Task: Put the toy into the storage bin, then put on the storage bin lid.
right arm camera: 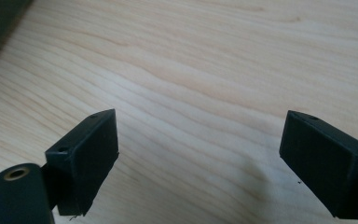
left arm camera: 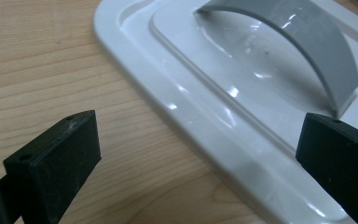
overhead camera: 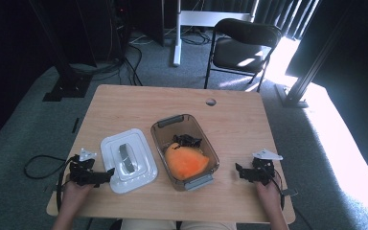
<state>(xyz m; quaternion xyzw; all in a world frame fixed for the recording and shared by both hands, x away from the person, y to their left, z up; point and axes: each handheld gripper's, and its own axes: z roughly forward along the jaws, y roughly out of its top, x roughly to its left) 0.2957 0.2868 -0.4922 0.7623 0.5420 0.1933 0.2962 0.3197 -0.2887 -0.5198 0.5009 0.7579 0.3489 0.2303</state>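
Nearest item, left: left hand-held gripper (overhead camera: 106,175) — held low over the near-left part of the table (overhead camera: 124,103), jaws spread wide, pinching nothing. Its own view has one jaw over bare wood and the other over the near rim of the lid.

Item: white lid (overhead camera: 128,160) — rectangular, rounded corners, lying flat on the table just beside the left hand-held gripper, with a grey arched handle (overhead camera: 126,156) across its middle. Handle and glossy raised centre also appear in the left gripper view (left arm camera: 303,42).

Item: clear container (overhead camera: 206,139) — smoky plastic, grey tabs at both short ends, standing open just right of the lid and close beside it. Inside: an orange rounded object (overhead camera: 186,161) at the near end, a small dark tangled object (overhead camera: 187,140) behind it.

Item: right hand-held gripper (overhead camera: 239,171) — near-right part of the table, apart from the container, jaws spread wide over bare wood, holding nothing.

Background: dark folding chair (overhead camera: 242,45) on grey carpet beyond the table.
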